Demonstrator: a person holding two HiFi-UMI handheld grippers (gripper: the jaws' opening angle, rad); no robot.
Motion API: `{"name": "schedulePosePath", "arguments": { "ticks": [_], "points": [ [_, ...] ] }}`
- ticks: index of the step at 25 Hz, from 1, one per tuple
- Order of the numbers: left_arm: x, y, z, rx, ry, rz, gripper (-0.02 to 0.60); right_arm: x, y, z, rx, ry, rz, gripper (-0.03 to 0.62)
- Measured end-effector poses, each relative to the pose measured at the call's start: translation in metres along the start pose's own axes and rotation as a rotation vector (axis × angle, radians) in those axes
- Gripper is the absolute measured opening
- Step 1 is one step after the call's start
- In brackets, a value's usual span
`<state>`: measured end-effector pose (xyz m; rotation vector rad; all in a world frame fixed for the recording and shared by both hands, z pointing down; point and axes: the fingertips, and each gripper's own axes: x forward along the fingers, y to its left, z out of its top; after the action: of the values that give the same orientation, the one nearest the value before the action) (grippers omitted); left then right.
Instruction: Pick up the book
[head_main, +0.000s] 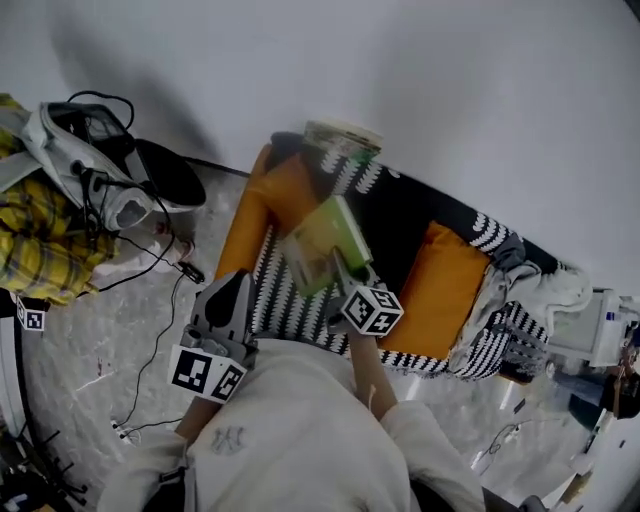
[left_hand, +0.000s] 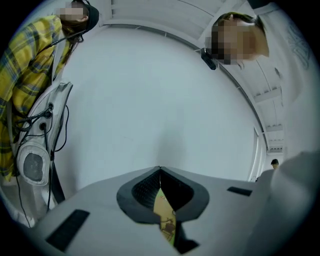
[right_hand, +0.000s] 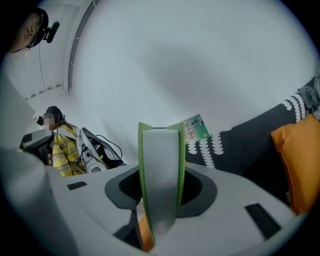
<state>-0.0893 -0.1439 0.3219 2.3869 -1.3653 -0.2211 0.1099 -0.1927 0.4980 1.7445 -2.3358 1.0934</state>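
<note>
My right gripper (head_main: 347, 278) is shut on a green-covered book (head_main: 322, 245), held up in the air above the black-and-white patterned sofa cover (head_main: 405, 215). In the right gripper view the book (right_hand: 160, 165) stands edge-on between the two jaws, its grey page block facing the camera. My left gripper (head_main: 235, 288) hangs to the left of the book and apart from it. Its jaws meet at the tips (left_hand: 160, 172), and a thin yellowish sliver shows in the slit below them. A second book (head_main: 343, 140) with a green cover (right_hand: 195, 129) leans against the white wall.
Two orange cushions (head_main: 445, 290) (head_main: 280, 195) lie on the sofa cover. A person in a yellow plaid shirt (head_main: 40, 240) sits at the left beside a grey bag (head_main: 90, 150). Black cables (head_main: 150, 300) trail over the marbled floor.
</note>
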Motion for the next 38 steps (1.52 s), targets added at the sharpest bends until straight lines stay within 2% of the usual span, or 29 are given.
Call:
{"name": "schedulePosePath", "arguments": {
  "ticks": [5, 13, 21, 32, 38],
  "points": [
    [0.002, -0.012, 0.01, 0.02, -0.029, -0.051, 0.011, -0.02, 0.024, 0.021, -0.031, -0.053, 0.042, 0.149],
    [0.015, -0.022, 0.025, 0.058, -0.057, -0.098, 0.011, -0.056, 0.046, 0.042, -0.014, -0.119, 0.092, 0.149],
    [0.024, -0.046, 0.033, 0.065, -0.077, -0.157, 0.011, -0.087, 0.06, 0.068, -0.112, -0.171, 0.114, 0.149],
    [0.02, -0.055, 0.027, 0.091, -0.068, -0.154, 0.011, -0.118, 0.081, 0.081, -0.177, -0.213, 0.163, 0.149],
    [0.014, -0.061, 0.024, 0.067, -0.059, -0.151, 0.011, -0.128, 0.083, 0.077, -0.181, -0.213, 0.161, 0.149]
  ]
}}
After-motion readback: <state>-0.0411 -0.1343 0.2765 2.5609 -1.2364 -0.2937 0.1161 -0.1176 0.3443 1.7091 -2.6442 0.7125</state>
